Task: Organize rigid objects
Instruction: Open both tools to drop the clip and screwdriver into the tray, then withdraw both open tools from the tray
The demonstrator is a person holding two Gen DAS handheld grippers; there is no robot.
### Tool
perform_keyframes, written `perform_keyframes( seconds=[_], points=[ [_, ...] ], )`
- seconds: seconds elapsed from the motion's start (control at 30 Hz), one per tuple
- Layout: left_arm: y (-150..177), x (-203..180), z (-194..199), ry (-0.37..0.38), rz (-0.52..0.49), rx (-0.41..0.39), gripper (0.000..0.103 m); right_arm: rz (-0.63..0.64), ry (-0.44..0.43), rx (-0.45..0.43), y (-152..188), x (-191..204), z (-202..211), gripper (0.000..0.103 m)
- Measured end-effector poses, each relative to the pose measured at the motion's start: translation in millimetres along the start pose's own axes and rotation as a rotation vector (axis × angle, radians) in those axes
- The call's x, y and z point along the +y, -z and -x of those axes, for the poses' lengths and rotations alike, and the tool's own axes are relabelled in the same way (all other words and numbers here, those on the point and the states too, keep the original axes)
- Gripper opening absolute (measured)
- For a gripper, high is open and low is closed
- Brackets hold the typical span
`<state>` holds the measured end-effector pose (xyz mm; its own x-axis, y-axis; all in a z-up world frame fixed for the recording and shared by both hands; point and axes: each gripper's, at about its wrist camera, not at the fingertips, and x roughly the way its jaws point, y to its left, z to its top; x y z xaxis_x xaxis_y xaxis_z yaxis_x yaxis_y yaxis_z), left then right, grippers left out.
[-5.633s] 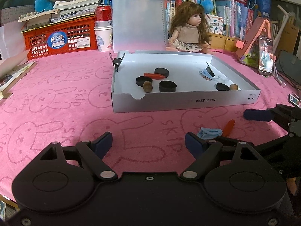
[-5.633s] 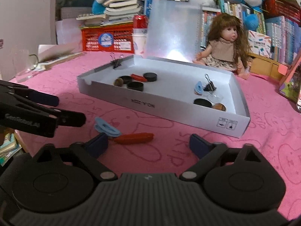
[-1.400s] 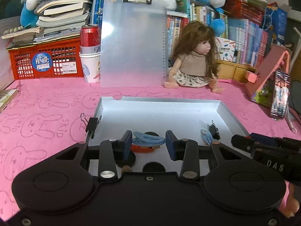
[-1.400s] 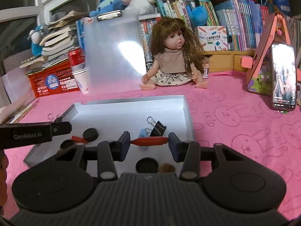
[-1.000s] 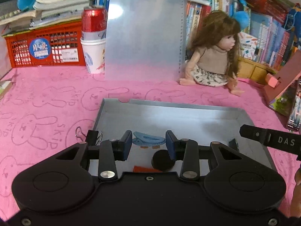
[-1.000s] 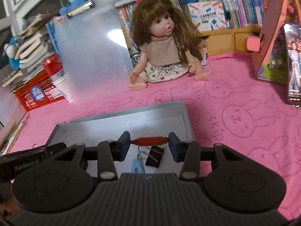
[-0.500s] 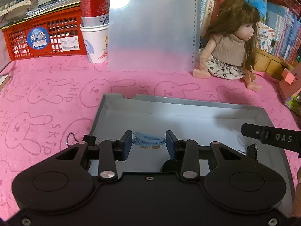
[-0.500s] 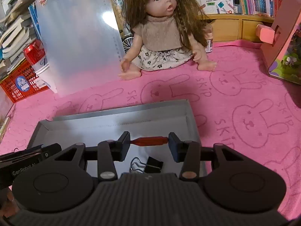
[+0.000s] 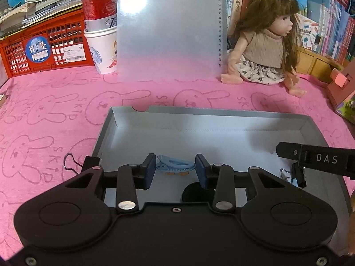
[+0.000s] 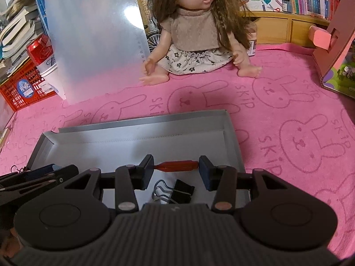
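Note:
My left gripper (image 9: 174, 168) is shut on a light blue clip (image 9: 175, 166) and holds it over the white tray (image 9: 221, 113), near its left side. My right gripper (image 10: 176, 166) is shut on a red pen-like piece (image 10: 176, 165), held crosswise over the tray's (image 10: 142, 122) right part. A black binder clip (image 10: 179, 189) lies in the tray below the right gripper. A black round disc (image 9: 193, 191) lies in the tray under the left gripper. The right gripper's finger shows at the right of the left wrist view (image 9: 315, 159).
A doll (image 9: 264, 44) sits behind the tray beside a leaning translucent clipboard (image 9: 168, 28). A red can in a paper cup (image 9: 101, 28) and a red basket (image 9: 44, 48) stand at the back left. A binder clip (image 9: 88, 163) grips the tray's left wall. A pink stand (image 10: 332, 44) is at the right.
Both grippers have carried their pieces from the cloth up over the tray. In the last half second both moved slightly further forward over the tray, still holding the blue clip and red piece.

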<state>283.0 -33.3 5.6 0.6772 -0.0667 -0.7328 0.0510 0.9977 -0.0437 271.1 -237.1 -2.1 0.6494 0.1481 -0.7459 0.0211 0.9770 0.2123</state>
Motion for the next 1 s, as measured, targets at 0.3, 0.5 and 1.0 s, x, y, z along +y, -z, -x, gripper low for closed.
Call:
perform_keyframes(
  seconds=[0.3, 0.5, 1.0],
  points=[
    [1.6, 0.5, 11.0, -0.006, -0.012, -0.025, 0.057, 0.024, -0.007, -0.045, 5.1, 2.2, 11.7, 0.066],
    [2.3, -0.4, 29.9, -0.015, -0.042, -0.079, 0.07, 0.044, -0.011, -0.096, 9.2, 6.4, 28.9, 0.074],
    [13.7, 3.4, 70.6, 0.016, -0.044, -0.14, 0.076, 0.084, 0.012, -0.217, 22.7, 16.9, 70.8, 0.087]
  ],
)
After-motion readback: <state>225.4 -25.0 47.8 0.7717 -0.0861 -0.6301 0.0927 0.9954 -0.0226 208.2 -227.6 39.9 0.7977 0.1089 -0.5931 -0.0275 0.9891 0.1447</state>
